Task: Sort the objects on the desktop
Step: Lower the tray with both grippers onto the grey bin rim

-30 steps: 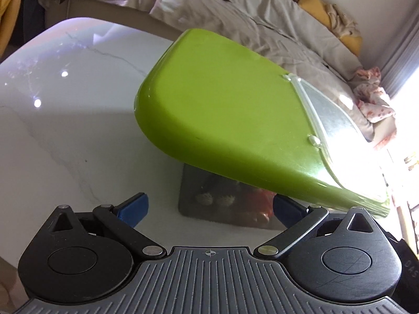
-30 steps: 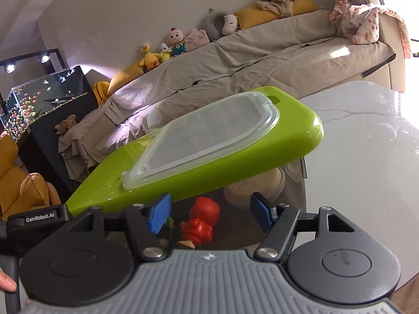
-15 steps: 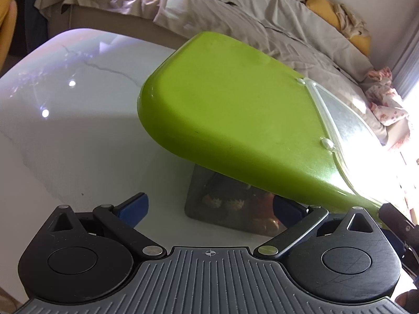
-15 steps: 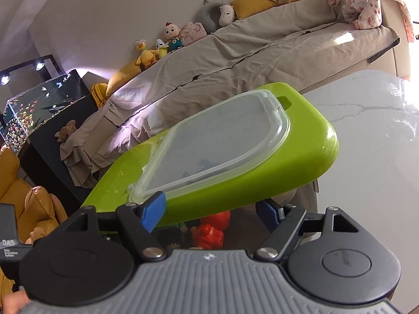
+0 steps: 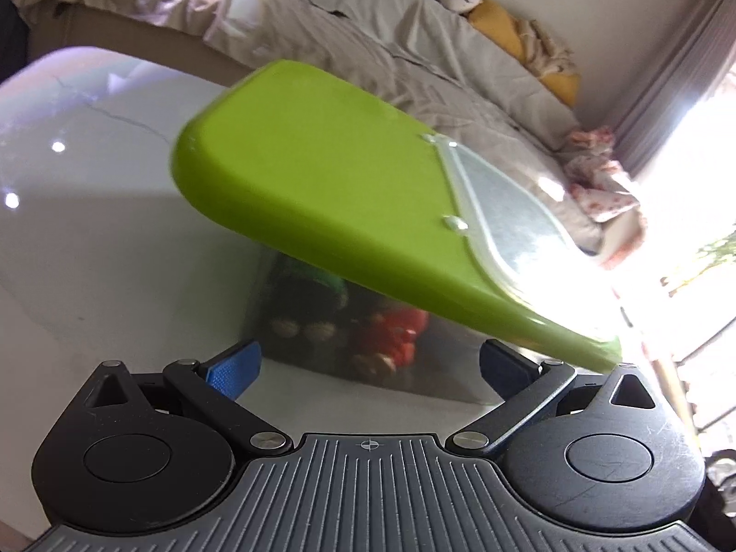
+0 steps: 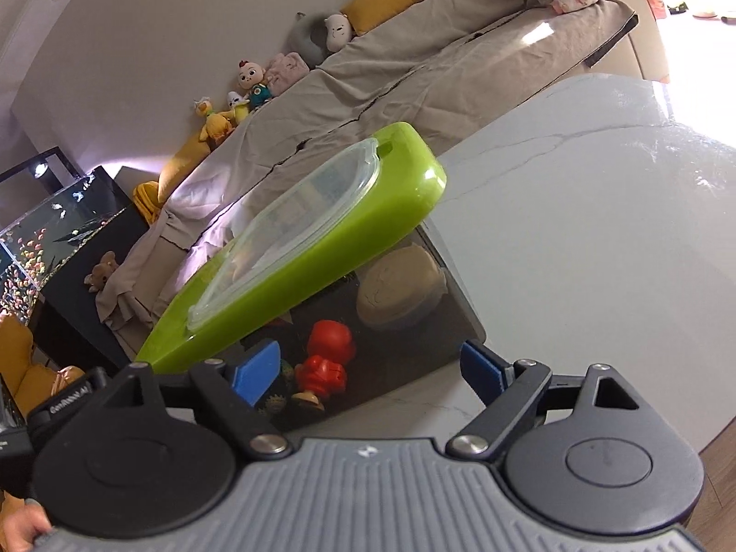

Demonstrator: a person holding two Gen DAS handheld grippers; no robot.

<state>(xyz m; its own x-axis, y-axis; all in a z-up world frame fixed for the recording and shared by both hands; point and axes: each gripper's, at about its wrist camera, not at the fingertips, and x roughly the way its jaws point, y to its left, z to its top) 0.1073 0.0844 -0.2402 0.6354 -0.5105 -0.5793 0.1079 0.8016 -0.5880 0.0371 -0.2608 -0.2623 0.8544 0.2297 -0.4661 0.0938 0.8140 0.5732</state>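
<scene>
A lime-green lid (image 5: 322, 184) with a clear window lies tilted over a see-through storage box (image 5: 437, 368), its low end at the right of the left wrist view. Inside the box are a red toy figure (image 6: 329, 354) and a beige round piece (image 6: 400, 285). My left gripper (image 5: 368, 368) is open, just short of the box wall and below the lid. From the other side, my right gripper (image 6: 370, 368) faces the box (image 6: 414, 345) under the lid (image 6: 322, 248). Its jaws are opening and its pads touch nothing.
The box stands on a white marble table (image 6: 598, 230), whose edge drops to a wooden floor (image 6: 722, 437) at the lower right. Behind are a covered sofa (image 6: 437, 69) with soft toys and a fish tank (image 6: 46, 230). A person's hand (image 6: 18, 524) shows at the bottom left.
My right gripper's fingers have spread wider and its view has rolled, so the lid looks steeper. In the left wrist view the lid and box have shifted right.
</scene>
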